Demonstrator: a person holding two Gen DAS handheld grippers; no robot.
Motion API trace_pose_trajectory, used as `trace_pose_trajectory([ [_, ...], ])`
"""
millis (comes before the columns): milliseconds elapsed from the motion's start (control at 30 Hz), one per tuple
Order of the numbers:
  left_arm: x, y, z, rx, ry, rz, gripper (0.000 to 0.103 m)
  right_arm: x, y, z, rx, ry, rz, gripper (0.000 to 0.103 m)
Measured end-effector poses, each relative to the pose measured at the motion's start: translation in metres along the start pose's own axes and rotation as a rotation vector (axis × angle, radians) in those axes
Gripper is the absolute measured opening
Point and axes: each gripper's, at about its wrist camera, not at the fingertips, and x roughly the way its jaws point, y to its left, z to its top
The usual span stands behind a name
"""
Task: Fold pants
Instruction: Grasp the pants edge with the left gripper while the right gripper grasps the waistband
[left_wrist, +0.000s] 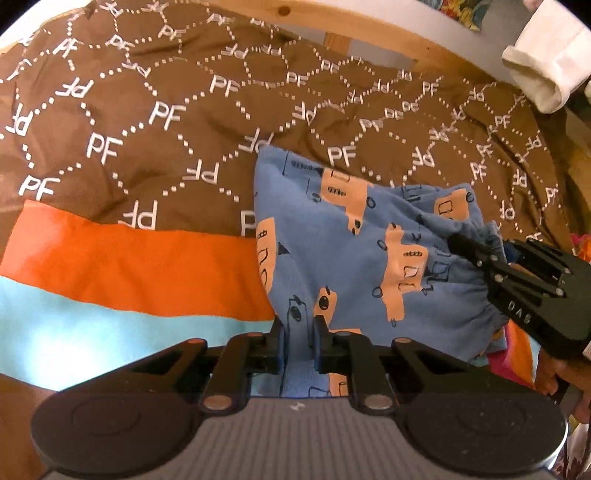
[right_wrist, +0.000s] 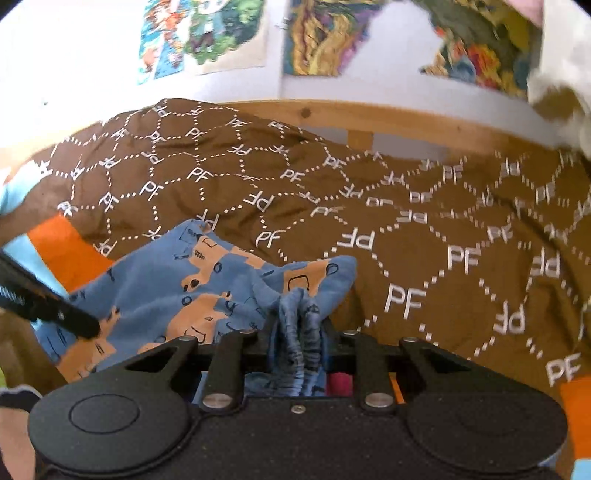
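Small blue pants (left_wrist: 354, 236) printed with orange trucks lie on a brown "PF" patterned blanket (left_wrist: 155, 110). At the bottom of the left wrist view my left gripper (left_wrist: 300, 334) is shut on the near edge of the pants, with blue cloth pinched between its fingers. From the right, my right gripper (left_wrist: 476, 254) clamps the gathered elastic waistband. In the right wrist view the waistband bunches up in folds between the right gripper (right_wrist: 298, 328), and the pants (right_wrist: 207, 288) spread out to the left. There the left gripper's fingers (right_wrist: 83, 325) press on their left edge.
The blanket has an orange band (left_wrist: 129, 266) and a light blue band (left_wrist: 92, 332) on the near side. A wooden bed rail (right_wrist: 388, 118) runs behind it, with colourful posters (right_wrist: 207, 33) on the wall. A white cloth (left_wrist: 546, 66) hangs at the top right. A hand (left_wrist: 561, 373) holds the right gripper.
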Motion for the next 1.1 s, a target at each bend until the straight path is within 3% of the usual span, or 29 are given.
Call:
trace_pose_trajectory([
  [233,-0.015,-0.007,0.007,0.011,-0.098,-0.062,0.015,-0.019,0.022,0.006,-0.208,-0.137,-0.081,0.02],
  [500,-0.023,-0.024,0.031,0.073,-0.223,-0.105,0.015,-0.027,0.012,0.031,-0.265,-0.248,-0.173,0.02],
  [700,-0.007,-0.032,0.067,0.078,-0.302,-0.106,0.015,0.003,-0.009,0.065,-0.303,-0.301,-0.204,0.02],
  [833,0.024,-0.025,0.085,0.065,-0.297,-0.091,0.015,0.04,-0.029,0.075,-0.246,-0.282,-0.196,0.02],
  [967,0.059,-0.012,0.09,0.045,-0.231,-0.061,0.015,0.079,-0.044,0.067,-0.169,-0.168,-0.158,0.021],
  [1100,0.07,-0.001,0.083,0.009,-0.192,-0.071,0.018,0.09,-0.05,0.054,-0.137,-0.119,-0.168,0.029],
])
